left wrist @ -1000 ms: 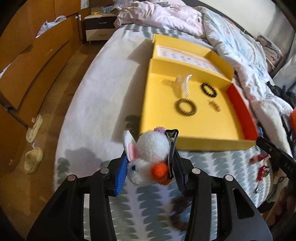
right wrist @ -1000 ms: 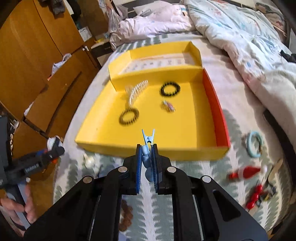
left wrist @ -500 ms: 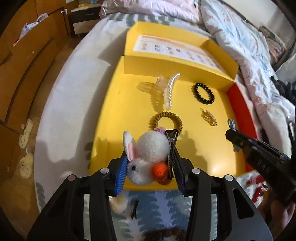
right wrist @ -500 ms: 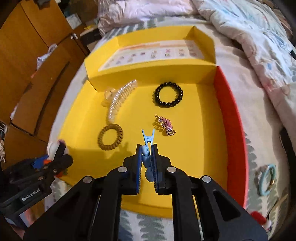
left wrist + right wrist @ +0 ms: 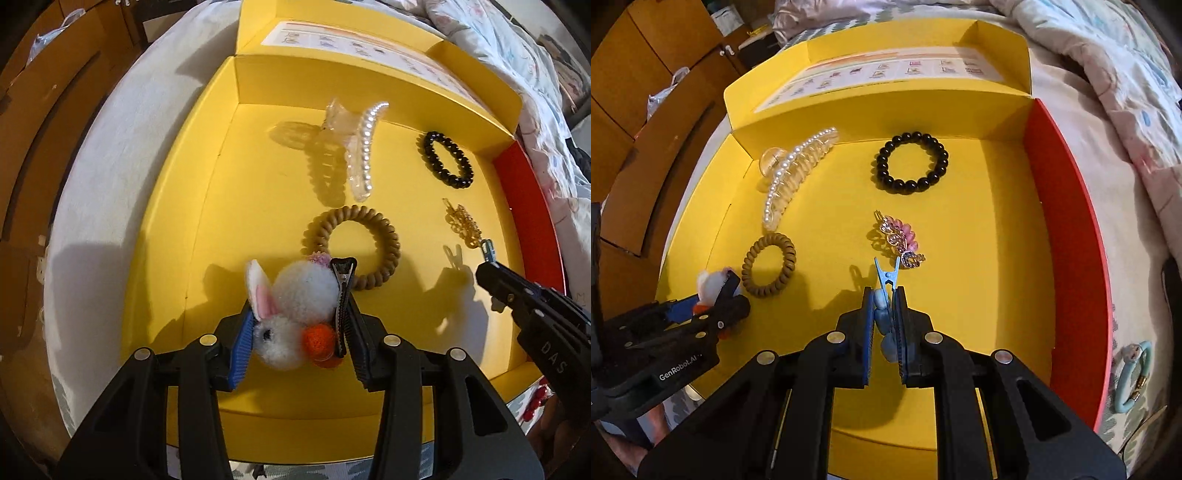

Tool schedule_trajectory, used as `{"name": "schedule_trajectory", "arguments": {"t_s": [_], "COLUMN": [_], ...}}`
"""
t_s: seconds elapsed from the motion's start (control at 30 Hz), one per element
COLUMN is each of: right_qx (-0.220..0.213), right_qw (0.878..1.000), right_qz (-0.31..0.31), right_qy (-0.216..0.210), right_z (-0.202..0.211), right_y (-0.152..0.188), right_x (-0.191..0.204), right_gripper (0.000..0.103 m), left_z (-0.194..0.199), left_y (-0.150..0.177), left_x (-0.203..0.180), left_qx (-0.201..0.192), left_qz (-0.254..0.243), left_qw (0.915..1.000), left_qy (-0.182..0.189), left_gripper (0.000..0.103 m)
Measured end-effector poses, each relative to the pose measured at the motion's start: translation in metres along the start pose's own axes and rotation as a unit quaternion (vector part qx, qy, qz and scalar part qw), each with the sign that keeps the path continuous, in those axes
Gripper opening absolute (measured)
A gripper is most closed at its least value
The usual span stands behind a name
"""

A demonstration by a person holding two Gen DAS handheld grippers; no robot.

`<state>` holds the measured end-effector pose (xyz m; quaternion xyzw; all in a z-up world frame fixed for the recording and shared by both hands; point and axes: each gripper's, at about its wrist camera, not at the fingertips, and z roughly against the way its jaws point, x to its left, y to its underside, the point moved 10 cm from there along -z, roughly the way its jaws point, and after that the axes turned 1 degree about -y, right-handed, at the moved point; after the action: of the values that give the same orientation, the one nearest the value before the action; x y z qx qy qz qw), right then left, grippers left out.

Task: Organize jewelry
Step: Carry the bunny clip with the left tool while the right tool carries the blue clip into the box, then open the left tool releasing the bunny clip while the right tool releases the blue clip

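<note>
Yellow card makes up the box (image 5: 979,314), a shallow open tray with one red side wall and a raised back flap carrying a printed strip of small pictures whose writing is too small to read. Four pieces lie on its floor: one pearl claw clip (image 5: 792,177) at the back left, one black bead bracelet (image 5: 912,162) at the back right, one brown coil tie (image 5: 769,264) just in front of the claw clip, and one pink and gold charm (image 5: 897,238) near the middle.

Two grippers hang over the tray, both pointing steeply down. The left gripper (image 5: 299,332) is clamped on one bunny clip (image 5: 291,314), a white pom-pom rabbit with a pink ear, an orange ball and a black metal clip, held above the tray's front left part, just in front of the coil tie. The right gripper (image 5: 884,321) is closed tight on one blue clip (image 5: 886,291), whose forked end sticks out past the fingers, close beside the charm; whether the two touch I cannot tell.

Outside the tray, on the patterned bedcover at the right, lies one teal bangle (image 5: 1132,376).

Readable writing: "GenRobot.AI" on the left gripper's body in the right view, and "DAS" on the right gripper's body in the left view.
</note>
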<state>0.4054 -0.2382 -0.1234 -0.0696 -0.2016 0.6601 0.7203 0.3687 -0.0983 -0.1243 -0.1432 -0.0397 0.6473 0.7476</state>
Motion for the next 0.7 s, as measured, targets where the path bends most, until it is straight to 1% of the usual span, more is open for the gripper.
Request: {"name": "schedule_trajectory", "arguments": {"t_s": [0.13, 0.17, 0.2, 0.23, 0.27, 0.37, 0.4, 0.53, 0.7], "right_qx": [-0.001, 0.000, 0.000, 0.000, 0.000, -0.004, -0.009, -0.031, -0.064], "right_qw": [1.000, 1.000, 1.000, 1.000, 1.000, 1.000, 1.000, 0.999, 0.998], "right_qz": [0.005, 0.007, 0.010, 0.013, 0.016, 0.019, 0.021, 0.015, -0.001], "right_qy": [-0.008, -0.008, -0.008, -0.007, -0.007, -0.007, -0.009, -0.020, -0.030], "right_z": [0.000, 0.000, 0.000, 0.000, 0.000, 0.003, 0.006, 0.019, 0.041], "right_y": [0.000, 0.001, 0.001, 0.003, 0.003, 0.005, 0.005, -0.001, -0.009], "right_x": [0.003, 0.004, 0.005, 0.006, 0.007, 0.009, 0.008, 0.005, -0.008], "right_gripper": [0.013, 0.013, 0.014, 0.014, 0.017, 0.018, 0.018, 0.019, 0.020], "left_z": [0.003, 0.004, 0.004, 0.004, 0.004, 0.007, 0.008, 0.018, 0.040], "left_y": [0.003, 0.004, 0.005, 0.006, 0.006, 0.007, 0.006, 0.000, -0.006], "left_x": [-0.007, -0.007, -0.007, -0.006, -0.006, -0.005, -0.005, -0.003, 0.002], "left_qx": [0.002, 0.002, 0.001, 0.001, 0.001, 0.000, -0.003, -0.019, -0.047], "left_qz": [0.000, 0.001, 0.002, 0.003, 0.004, 0.005, 0.006, 0.005, 0.004], "left_qw": [0.9994, 0.9993, 0.9993, 0.9994, 0.9994, 0.9992, 0.9992, 0.9990, 0.9979], "left_qy": [0.035, 0.037, 0.037, 0.036, 0.035, 0.039, 0.040, 0.041, 0.044], "left_gripper": [0.048, 0.049, 0.053, 0.056, 0.056, 0.059, 0.063, 0.064, 0.064]}}
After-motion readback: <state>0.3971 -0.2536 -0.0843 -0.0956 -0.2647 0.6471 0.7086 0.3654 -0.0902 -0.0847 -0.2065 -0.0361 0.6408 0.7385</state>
